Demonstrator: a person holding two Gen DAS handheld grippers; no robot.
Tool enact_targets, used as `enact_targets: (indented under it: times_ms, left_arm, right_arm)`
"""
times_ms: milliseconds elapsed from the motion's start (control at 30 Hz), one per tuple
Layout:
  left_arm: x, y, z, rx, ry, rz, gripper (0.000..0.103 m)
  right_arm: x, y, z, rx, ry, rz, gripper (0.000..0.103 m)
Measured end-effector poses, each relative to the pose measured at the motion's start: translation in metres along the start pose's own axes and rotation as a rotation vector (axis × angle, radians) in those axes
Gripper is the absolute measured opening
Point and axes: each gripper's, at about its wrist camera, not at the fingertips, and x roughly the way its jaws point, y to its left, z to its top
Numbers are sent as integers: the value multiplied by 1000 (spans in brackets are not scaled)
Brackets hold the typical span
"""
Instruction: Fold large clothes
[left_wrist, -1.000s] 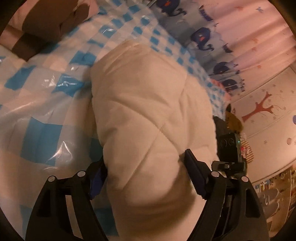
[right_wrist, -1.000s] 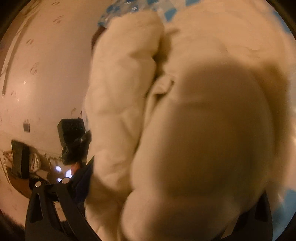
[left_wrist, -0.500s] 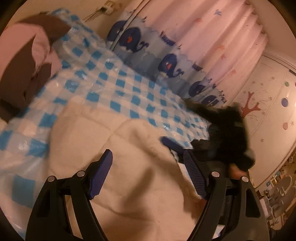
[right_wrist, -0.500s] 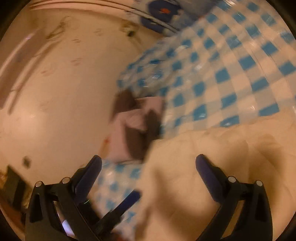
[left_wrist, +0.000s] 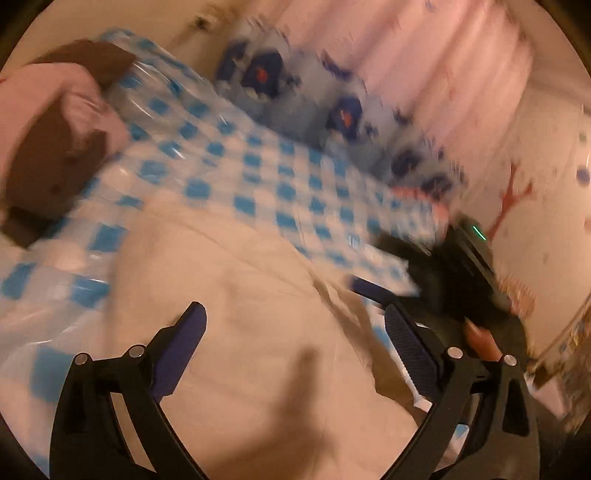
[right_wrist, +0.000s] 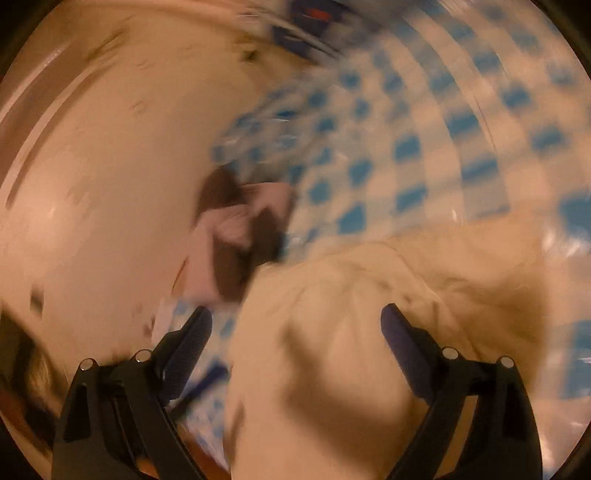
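Observation:
A cream quilted garment (left_wrist: 258, 295) lies spread on the blue-and-white checked bed cover (left_wrist: 258, 166). My left gripper (left_wrist: 293, 308) hovers just above it. Its jaws are opening wide, and no cloth is pinched between the pads. In the right wrist view the same garment (right_wrist: 332, 369) bulges up in soft folds under my right gripper (right_wrist: 295, 310). Those jaws stand wide and are closing slightly, and the pads are clear of the cloth. The right tool's black body (left_wrist: 465, 273) shows at the garment's right edge. Both views are blurred by motion.
A pink and brown folded bundle (left_wrist: 55, 140) sits at the head of the bed, also seen in the right wrist view (right_wrist: 236, 240). A pink curtain with blue whales (left_wrist: 406, 55) hangs behind the bed. A pale wall with a red tree sticker (left_wrist: 513, 199) stands at right.
A second ago the garment bulged between both pairs of jaws. Both grippers have since let go and lifted away. The cloth now lies lower and flatter on the bed.

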Motion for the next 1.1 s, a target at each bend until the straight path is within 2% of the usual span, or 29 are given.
enact_targets:
  times_ms: [100, 133, 167, 200, 233, 267, 367, 433, 533, 600, 700, 767, 833, 1100]
  left_arm:
    - [-12, 9, -6, 16, 20, 68, 93]
    - [-6, 12, -10, 8, 51, 88, 93]
    - [11, 17, -20, 2, 131, 126, 93]
    - [27, 16, -30, 51, 184, 164, 93]
    - [34, 6, -39, 147, 186, 241, 94]
    - [33, 1, -39, 169, 178, 256, 94]
    - [12, -6, -29, 115, 162, 256, 94]
    - [-11, -20, -31, 139, 125, 290, 94]
    - [-34, -43, -39, 176, 100, 328, 94]
    - [-47, -58, -43, 192, 84, 362, 94]
    - [-67, -74, -51, 214, 59, 419, 94]
    - [-82, -82, -55, 213, 46, 446, 94]
    - [-94, -85, -59, 200, 34, 469, 94]
    - [-112, -84, -67, 177, 39, 473, 94]
  right_arm:
    - [-18, 24, -33, -161, 64, -122, 92]
    - [-3, 21, -50, -187, 135, -217, 92]
    - [23, 9, -70, -207, 239, -333, 93]
    - [32, -3, -84, -210, 245, -323, 96]
    - [31, -11, -87, -190, 219, -288, 96]
    - [28, -13, -85, -159, 223, -281, 96]
    - [0, 3, -80, -96, 161, -307, 96]
    - [-29, 36, -89, -186, 63, -411, 96]
    - [-65, 82, -113, -297, -155, -570, 96]
    - [-79, 103, -128, -316, -230, -653, 96]
    - [-87, 122, -154, -311, -244, -653, 96]
    - [-84, 129, -167, -312, -250, -712, 96]
    - [-78, 132, -176, -302, -228, -728, 96]
    - [-69, 142, -193, -336, -212, -801, 96]
